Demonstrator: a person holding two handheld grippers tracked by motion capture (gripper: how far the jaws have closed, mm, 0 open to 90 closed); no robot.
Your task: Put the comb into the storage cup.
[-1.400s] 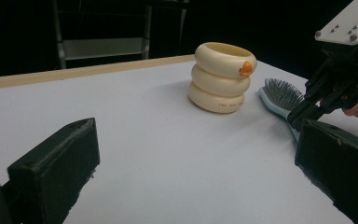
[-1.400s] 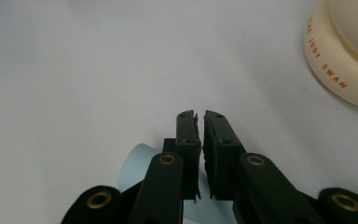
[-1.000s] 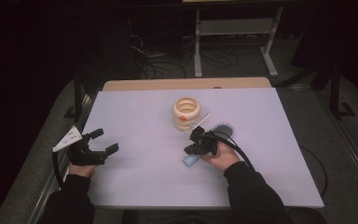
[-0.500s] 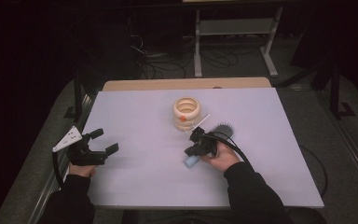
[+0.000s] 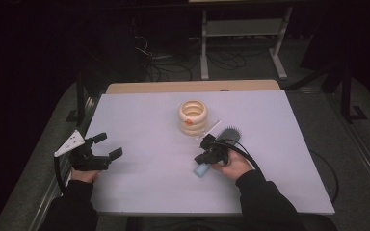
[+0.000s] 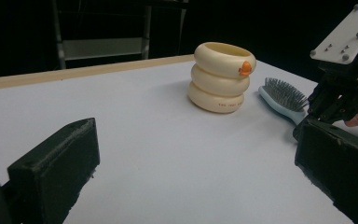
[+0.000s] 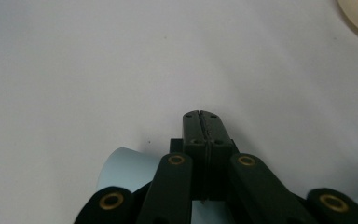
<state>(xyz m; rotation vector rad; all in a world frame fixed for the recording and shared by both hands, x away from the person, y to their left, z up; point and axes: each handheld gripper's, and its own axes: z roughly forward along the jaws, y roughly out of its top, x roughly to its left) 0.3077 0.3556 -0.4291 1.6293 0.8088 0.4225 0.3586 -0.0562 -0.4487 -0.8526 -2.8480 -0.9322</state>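
Note:
A light-blue hairbrush (image 5: pixel 230 134) lies on the white table (image 5: pixel 139 115), bristles up, right of a cream stack of rings (image 5: pixel 192 117) with an orange spot. My right gripper (image 5: pixel 202 155) sits low over the brush handle (image 7: pixel 126 168), its jaws pressed together with nothing between them (image 7: pixel 203 122); the handle's pale end pokes out beneath them. My left gripper (image 5: pixel 110 144) stands open near the table's left edge, facing the ring stack (image 6: pixel 221 77) and the brush (image 6: pixel 283 95), with bare table between its wide jaws (image 6: pixel 196 163).
A wooden strip (image 5: pixel 192 86) runs along the table's far edge. Behind it stand a metal rack (image 5: pixel 243 29) and floor cables in the dark. A cable (image 5: pixel 243 151) loops from the right gripper over the hand.

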